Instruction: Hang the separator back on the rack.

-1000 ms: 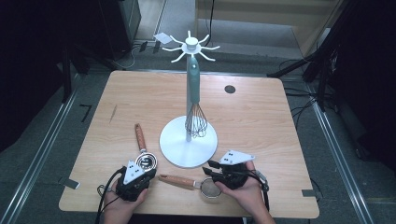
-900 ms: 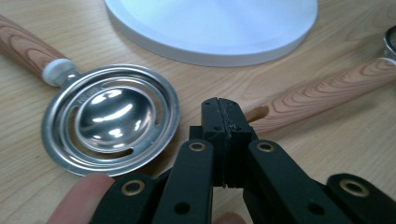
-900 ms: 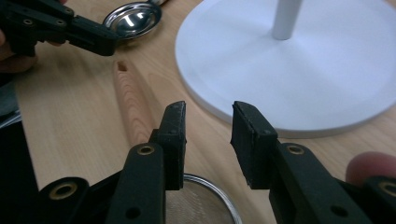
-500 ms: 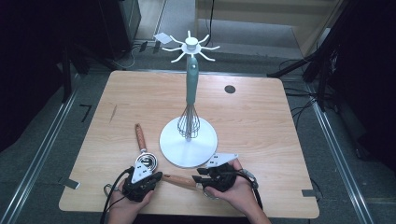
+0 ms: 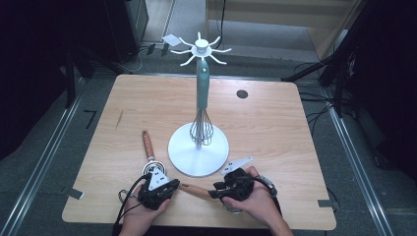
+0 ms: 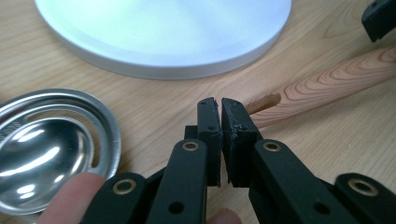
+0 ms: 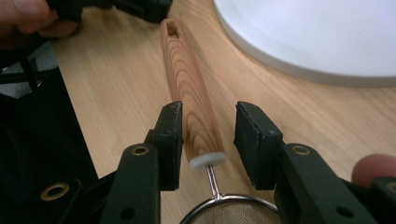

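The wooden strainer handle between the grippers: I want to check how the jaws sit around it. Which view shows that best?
The right gripper view: the wooden handle runs lengthwise between open jaws that have just been widening. The left gripper view shows its slotted end beside shut jaws. The high view shows a short stretch.

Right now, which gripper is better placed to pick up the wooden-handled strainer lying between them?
Right. The right gripper already straddles the strainer's wooden handle, its jaws open on either side, just opened wider. The left gripper is shut, beside the handle's far end.
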{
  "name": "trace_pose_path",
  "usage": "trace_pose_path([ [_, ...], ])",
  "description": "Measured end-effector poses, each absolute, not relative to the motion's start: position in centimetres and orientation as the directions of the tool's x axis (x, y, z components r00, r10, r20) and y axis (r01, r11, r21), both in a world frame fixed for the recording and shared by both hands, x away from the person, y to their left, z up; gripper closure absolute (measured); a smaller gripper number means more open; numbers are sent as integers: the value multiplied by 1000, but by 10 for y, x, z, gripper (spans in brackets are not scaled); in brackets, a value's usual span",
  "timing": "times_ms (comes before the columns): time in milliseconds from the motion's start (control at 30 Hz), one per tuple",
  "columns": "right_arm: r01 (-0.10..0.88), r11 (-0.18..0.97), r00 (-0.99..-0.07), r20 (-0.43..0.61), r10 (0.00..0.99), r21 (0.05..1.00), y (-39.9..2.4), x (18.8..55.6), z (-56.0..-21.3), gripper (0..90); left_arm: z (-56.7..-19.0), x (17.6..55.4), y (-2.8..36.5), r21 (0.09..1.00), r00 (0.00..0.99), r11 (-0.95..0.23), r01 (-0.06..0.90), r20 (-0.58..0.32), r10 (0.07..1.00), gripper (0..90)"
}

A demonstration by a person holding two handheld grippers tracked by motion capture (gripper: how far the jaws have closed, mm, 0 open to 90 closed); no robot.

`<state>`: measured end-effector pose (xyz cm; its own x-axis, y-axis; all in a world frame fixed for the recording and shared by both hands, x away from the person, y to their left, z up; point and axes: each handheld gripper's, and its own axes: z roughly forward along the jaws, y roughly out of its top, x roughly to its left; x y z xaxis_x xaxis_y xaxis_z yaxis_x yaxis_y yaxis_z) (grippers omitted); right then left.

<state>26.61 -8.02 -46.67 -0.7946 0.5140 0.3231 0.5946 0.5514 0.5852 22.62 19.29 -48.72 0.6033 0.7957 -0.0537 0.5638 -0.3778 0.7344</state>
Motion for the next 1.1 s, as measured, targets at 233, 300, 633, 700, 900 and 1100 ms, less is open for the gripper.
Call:
trace_pose_path([
  [233,615,585,-786,354,507,529,-79,267,-467,637,-478,228,212,775,573,-325,542,-59,817,844],
  [300,608,600,-793,349,500,520,-77,267,-468,636,-476,230,223,785,550,-296,544,-67,833,816],
  [633,539,697,-841,265,472,473,-64,260,-475,694,-469,242,279,826,395,-142,546,-103,913,709],
  [700,514,716,-856,225,466,473,-62,257,-473,704,-469,244,290,830,361,-111,547,-114,926,705],
  [900,519,675,-844,187,503,525,-69,258,-468,709,-468,248,316,840,280,-34,541,-142,950,682],
  [1100,542,577,-805,181,565,611,-87,264,-460,709,-470,250,330,845,227,-4,534,-139,964,625],
])
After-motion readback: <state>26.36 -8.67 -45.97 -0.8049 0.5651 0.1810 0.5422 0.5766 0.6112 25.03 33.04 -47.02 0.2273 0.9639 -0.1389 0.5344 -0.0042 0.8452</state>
